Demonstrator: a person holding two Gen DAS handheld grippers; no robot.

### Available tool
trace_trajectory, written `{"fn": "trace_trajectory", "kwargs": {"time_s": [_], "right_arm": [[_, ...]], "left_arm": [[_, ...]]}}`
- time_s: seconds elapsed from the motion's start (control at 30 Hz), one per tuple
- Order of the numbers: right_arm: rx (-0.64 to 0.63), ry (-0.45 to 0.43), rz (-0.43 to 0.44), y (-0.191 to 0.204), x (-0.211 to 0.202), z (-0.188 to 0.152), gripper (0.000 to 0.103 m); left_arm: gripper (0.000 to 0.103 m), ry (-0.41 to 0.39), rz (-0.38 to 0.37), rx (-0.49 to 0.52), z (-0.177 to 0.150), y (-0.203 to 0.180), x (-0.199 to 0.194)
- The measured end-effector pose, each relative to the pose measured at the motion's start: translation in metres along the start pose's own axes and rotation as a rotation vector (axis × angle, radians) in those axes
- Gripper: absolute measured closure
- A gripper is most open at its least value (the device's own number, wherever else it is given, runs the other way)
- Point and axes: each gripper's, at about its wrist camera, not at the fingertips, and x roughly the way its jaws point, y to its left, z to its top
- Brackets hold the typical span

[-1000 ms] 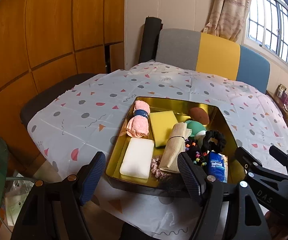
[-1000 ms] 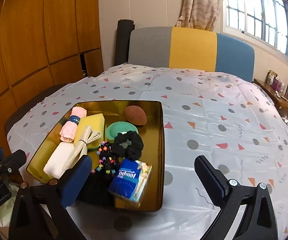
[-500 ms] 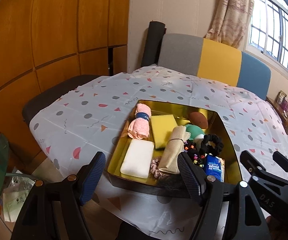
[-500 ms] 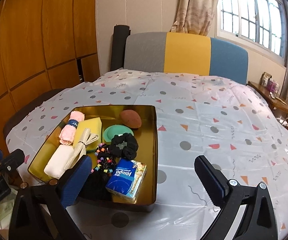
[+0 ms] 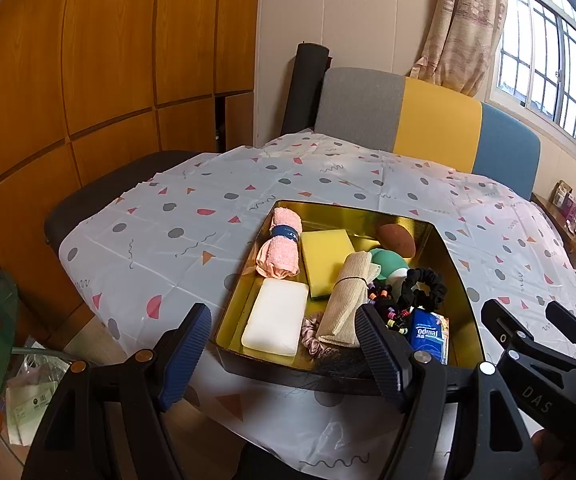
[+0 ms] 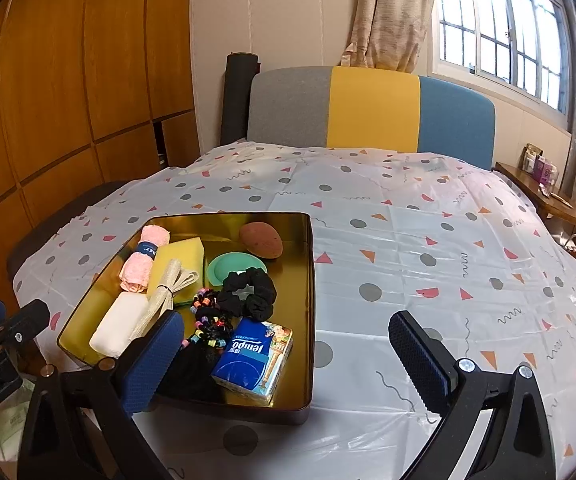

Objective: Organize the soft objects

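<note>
Both tongs wide open, empty, above the tin (image 6: 310,312).
We approach the tissues (image 6: 253,360) squarely with the right tongs (image 6: 288,360) (left tongs (image 5: 283,356) wait), squeezing gently.

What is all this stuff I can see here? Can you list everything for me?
tray: one, gold, on the table near its front edge
towel roll: one, pink with blue band, tray's far left
sponge: one, yellow, beside the towel
white block: one, tray's near left
cloth roll: one, cream, tied, lying on the sponge
dish: one, green, mid tray
brown pad: one, tray's far right
black scrunchie: one, mid tray
pink scrunchie: one, near edge
beaded ties: a bunch, multicoloured
tissue pack: one, blue, tray's near right
tablecloth: one, white, patterned
chair: one, grey, yellow, blue
left gripper: open, empty
right gripper: open, empty
</note>
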Motion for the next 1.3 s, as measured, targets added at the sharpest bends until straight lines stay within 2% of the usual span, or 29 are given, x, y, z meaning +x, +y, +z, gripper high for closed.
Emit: {"fn": "trace_trajectory", "kwargs": {"time_s": [1.1,1.3], "right_arm": [[0.015,0.0,0.013,-0.0031,-0.0029,-0.0008,0.0],[0.013,0.001,0.014,-0.0023,-0.0025,-0.0011,0.0]], "left_arm": [[0.028,0.004,0.002,0.023,-0.0019,-0.0049,-0.0047],[0.028,-0.006,0.04,0.026,-0.0003,-0.0057,-0.0057]]}}
